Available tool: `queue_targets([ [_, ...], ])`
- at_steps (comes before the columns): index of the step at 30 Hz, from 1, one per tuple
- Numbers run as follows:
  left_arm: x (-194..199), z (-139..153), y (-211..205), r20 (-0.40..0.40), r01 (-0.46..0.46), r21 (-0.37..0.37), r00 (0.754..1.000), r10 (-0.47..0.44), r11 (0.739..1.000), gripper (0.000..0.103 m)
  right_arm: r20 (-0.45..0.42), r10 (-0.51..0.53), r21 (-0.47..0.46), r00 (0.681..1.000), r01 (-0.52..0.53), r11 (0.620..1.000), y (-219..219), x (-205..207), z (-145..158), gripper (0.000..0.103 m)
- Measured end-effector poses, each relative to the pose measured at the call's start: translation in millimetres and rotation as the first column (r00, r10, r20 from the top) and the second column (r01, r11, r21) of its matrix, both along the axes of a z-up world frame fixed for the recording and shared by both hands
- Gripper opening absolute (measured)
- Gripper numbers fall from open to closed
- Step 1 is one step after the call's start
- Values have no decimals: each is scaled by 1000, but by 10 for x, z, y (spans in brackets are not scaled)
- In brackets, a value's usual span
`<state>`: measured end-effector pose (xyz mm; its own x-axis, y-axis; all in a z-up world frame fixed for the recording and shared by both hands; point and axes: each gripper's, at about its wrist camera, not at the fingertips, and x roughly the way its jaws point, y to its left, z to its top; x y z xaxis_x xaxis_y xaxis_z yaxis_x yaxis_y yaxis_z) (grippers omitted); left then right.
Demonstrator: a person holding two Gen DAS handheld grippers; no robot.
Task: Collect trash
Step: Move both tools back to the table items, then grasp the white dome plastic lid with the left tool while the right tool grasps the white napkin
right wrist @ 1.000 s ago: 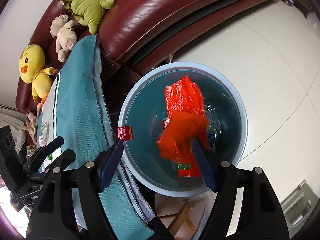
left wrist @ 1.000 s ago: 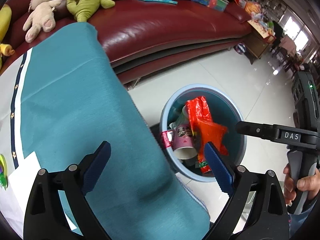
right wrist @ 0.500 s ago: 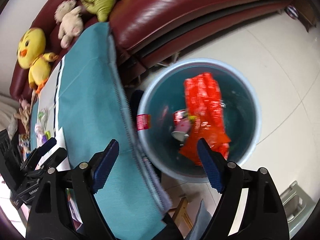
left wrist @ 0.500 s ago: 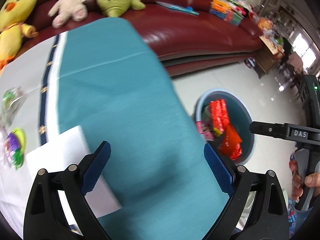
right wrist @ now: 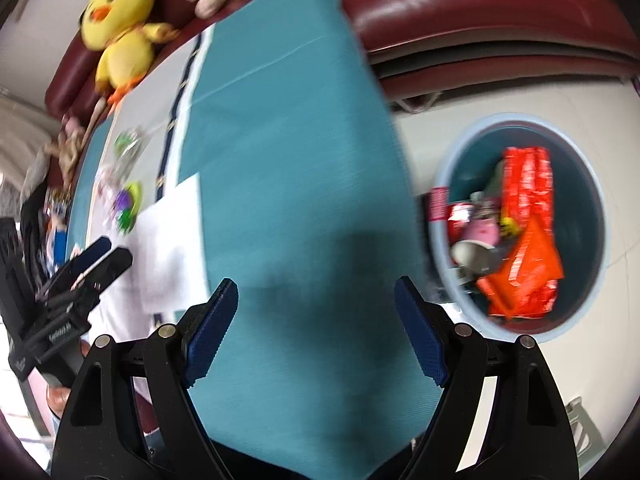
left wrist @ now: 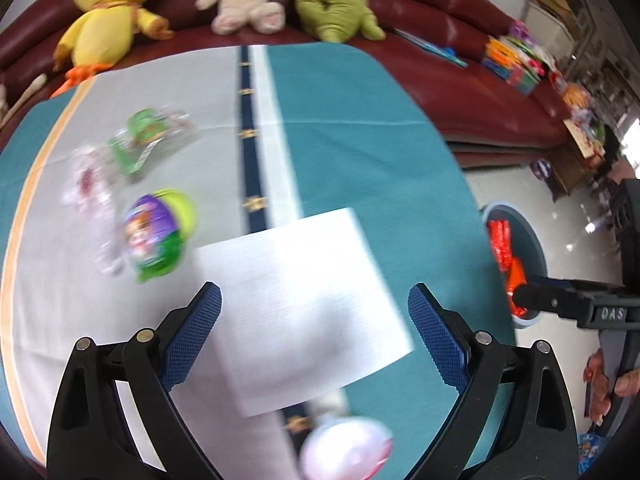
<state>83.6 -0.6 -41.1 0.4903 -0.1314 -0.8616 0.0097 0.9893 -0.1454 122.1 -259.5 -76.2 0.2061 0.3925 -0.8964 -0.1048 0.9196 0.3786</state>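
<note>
Trash on the tabletop, left-cam view: white paper sheet lies flat across the teal/grey cloth border, right under the left claw. Just left of the sheet, touching or nearly so (blur, can't tell), a green/purple snack cup. Beyond it a green wrapper w/ clear plastic, and a clear pinkish wrapper beside that. At the near edge a pink-white round item, too blurred to ID.

Left claw: blue pads spread wide apart, nothing between them, held above the sheet. Right claw: pads also wide apart, empty, over the bare teal part of the cloth.

Bin: pale blue round, stands on the white tile floor just beside the tabletop's right edge. Inside: long red packet, orange-red bag, pink paper cup on its side, other bits unclear. In the left cam the bin is partly hidden behind the tabletop edge, w/ the right tool's black body in front of it.

Behind the tabletop: dark red leather sofa w/ yellow duck plush, cream plush, green plush; books/toys further along the seat.
</note>
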Motion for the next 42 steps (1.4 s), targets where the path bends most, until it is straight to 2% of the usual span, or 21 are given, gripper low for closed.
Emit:
queue_targets([
  [5,-195,-61,353,-12,-53,-13,999,53,999,95,-23,99,1,995,-99,995,496,-163,-31,77],
  [8,-399,-125,466,-35,-54,-37,998,52,998,95,-25,153,2,988,-153,988,735,-251,-23,77],
  [13,-752,-191,322,-62,53,-73,996,-58,996,95,-19,115,-8,993,-115,993,698,-233,21,76],
  [18,-931,-346,-20,-102,188,-78,975,-196,979,95,-26,71,3,997,-71,997,546,-277,17,76],
  [22,-920,-452,-181,-98,222,-66,969,-227,973,94,-38,48,1,998,-48,999,465,-346,-31,77],
  [24,-893,-471,-221,-83,227,-66,969,-232,972,87,-41,43,0,998,-43,999,437,-373,-48,77],
  [26,-867,-511,-256,-85,238,-67,966,-243,969,67,-41,38,-1,998,-38,999,414,-390,-54,76],
  [28,-847,-515,-263,-63,238,-42,969,-240,970,55,-39,34,-2,999,-34,999,397,-392,-53,77],
  [29,-831,-513,-248,-61,239,-48,969,-241,970,55,-38,33,-3,999,-33,999,401,-388,-51,77],
  [32,-833,-462,-112,-24,194,-51,980,-195,980,54,-36,38,-9,999,-39,999,453,-373,-51,77],
  [36,-828,-342,313,9,84,-86,996,-84,993,54,-27,77,-24,997,-78,997,669,-330,-48,77],
  [42,-829,-220,982,33,-63,-116,997,68,991,55,-2,157,-36,988,-157,987,1178,-200,-99,79],
])
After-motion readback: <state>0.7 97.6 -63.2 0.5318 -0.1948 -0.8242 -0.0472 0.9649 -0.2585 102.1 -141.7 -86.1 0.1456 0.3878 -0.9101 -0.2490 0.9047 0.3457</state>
